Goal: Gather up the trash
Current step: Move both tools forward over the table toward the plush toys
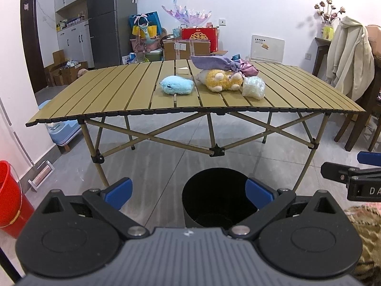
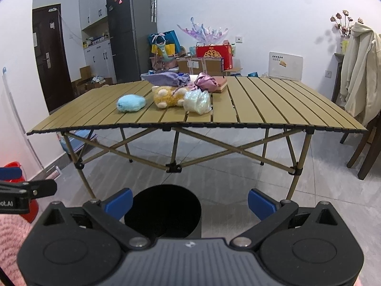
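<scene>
1. Both the left gripper [image 1: 188, 194] and the right gripper [image 2: 189, 201] are hovering with fingers released, empty, above the black cylindrical bin [image 2: 164, 211].
2. The crumpled clear plastic bag [image 2: 197, 101] is lying on the slatted tan bench [image 2: 273, 102] beside the yellow plush toy [image 2: 169, 96].
3. Collection is seemingly just starting; next, reaching forward for the bag.
4. Partial lettering "DA" [image 1: 373, 191] is showing on the neighbouring gripper.

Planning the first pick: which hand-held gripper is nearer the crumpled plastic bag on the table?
Right, though only slightly. The crumpled plastic bag sits nearly straight ahead of the right hand-held gripper, but off to the right of the left hand-held gripper. Both are back from the table, open.
</scene>
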The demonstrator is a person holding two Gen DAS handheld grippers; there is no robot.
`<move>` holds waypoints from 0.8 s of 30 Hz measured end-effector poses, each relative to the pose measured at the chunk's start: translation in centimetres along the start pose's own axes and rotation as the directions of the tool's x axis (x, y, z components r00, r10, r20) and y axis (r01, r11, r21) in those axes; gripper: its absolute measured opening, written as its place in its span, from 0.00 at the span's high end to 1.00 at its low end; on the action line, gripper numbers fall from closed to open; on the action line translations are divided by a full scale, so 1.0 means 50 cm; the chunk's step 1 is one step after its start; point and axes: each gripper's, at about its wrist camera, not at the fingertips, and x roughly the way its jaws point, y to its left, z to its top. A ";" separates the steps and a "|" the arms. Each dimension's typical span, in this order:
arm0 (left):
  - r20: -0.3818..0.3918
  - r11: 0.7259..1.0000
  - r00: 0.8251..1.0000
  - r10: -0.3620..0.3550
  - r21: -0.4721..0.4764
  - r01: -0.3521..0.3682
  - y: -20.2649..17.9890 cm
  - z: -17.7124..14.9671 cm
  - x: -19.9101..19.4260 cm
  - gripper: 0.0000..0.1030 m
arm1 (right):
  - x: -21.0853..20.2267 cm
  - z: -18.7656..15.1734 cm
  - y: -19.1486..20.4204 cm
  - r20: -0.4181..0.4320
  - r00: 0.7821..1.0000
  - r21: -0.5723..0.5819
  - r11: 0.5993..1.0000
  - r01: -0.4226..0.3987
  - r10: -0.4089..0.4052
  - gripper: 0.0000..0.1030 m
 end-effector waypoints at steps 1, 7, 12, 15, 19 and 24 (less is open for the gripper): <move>0.001 1.000 1.000 -0.001 -0.001 0.001 0.002 0.005 0.006 0.00 | 0.006 0.005 -0.001 0.005 1.000 0.002 1.000 0.001 -0.001 0.00; 0.023 1.000 1.000 0.000 -0.011 0.000 0.005 0.034 0.036 0.00 | 0.047 0.034 -0.010 0.030 1.000 0.020 1.000 -0.001 0.000 0.00; 0.044 1.000 0.999 0.000 -0.013 0.001 0.004 0.064 0.063 0.00 | 0.085 0.061 -0.012 0.056 0.998 0.030 1.000 0.002 -0.004 0.00; 0.057 1.000 0.998 0.001 -0.017 0.000 0.003 0.082 0.081 0.00 | 0.108 0.080 -0.016 0.074 0.997 0.040 0.999 0.005 -0.008 0.00; 0.077 0.999 0.997 0.009 -0.038 -0.006 0.004 0.104 0.107 0.00 | 0.142 0.103 -0.029 0.099 0.995 0.071 0.997 0.011 -0.018 0.00; 0.091 0.999 0.996 0.010 -0.053 -0.006 0.003 0.129 0.143 0.00 | 0.181 0.132 -0.040 0.145 0.989 0.089 0.996 0.008 -0.021 0.00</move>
